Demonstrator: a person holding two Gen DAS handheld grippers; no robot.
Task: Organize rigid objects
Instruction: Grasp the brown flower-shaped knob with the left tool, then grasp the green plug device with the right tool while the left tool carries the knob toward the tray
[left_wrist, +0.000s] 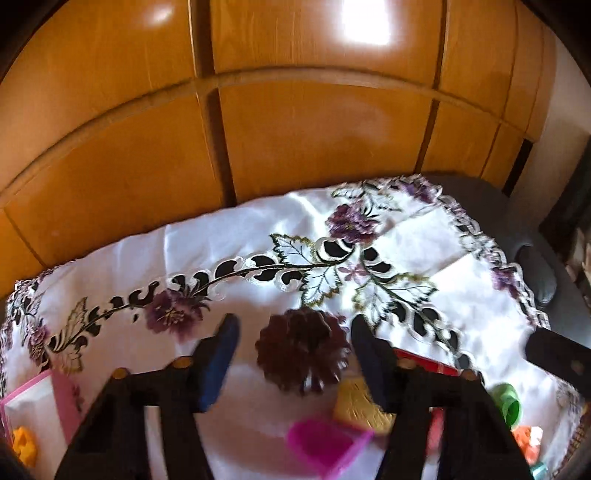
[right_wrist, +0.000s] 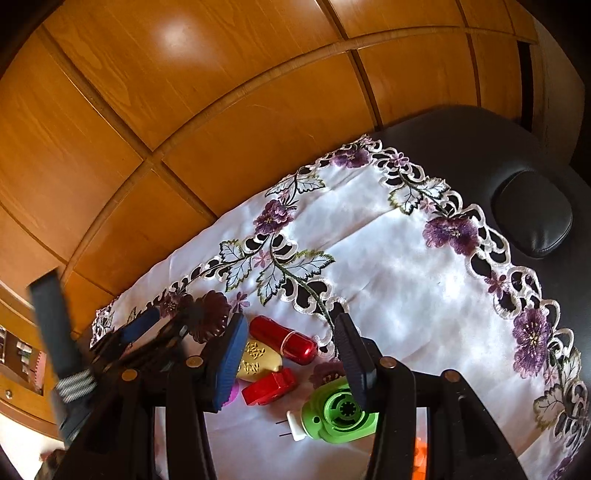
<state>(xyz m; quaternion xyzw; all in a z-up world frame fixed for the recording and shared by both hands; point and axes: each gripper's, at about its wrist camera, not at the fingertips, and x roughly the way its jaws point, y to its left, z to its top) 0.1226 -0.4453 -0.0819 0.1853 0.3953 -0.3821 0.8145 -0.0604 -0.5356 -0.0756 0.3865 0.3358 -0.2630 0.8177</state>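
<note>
A dark maroon fluted mould (left_wrist: 303, 350) lies on the white embroidered cloth (left_wrist: 229, 236), between the blue pads of my left gripper (left_wrist: 295, 328). A gap shows on its left side, and the right pad is close to its rim. The picture is blurred. In the right wrist view the same mould (right_wrist: 210, 317) sits beside the left gripper's blue finger (right_wrist: 142, 326). My right gripper (right_wrist: 291, 354) stands open over a red cylinder (right_wrist: 284, 339), a yellow patterned piece (right_wrist: 258, 360), a red block (right_wrist: 269, 387) and a green plug-in device (right_wrist: 340, 413), gripping none.
A pink tray (left_wrist: 33, 398) with an orange piece (left_wrist: 24, 443) lies at the lower left. A magenta piece (left_wrist: 325, 443) sits near the front. Wooden cupboard doors (left_wrist: 295, 129) rise behind the table. The black padded surface (right_wrist: 461, 147) shows past the cloth's edge.
</note>
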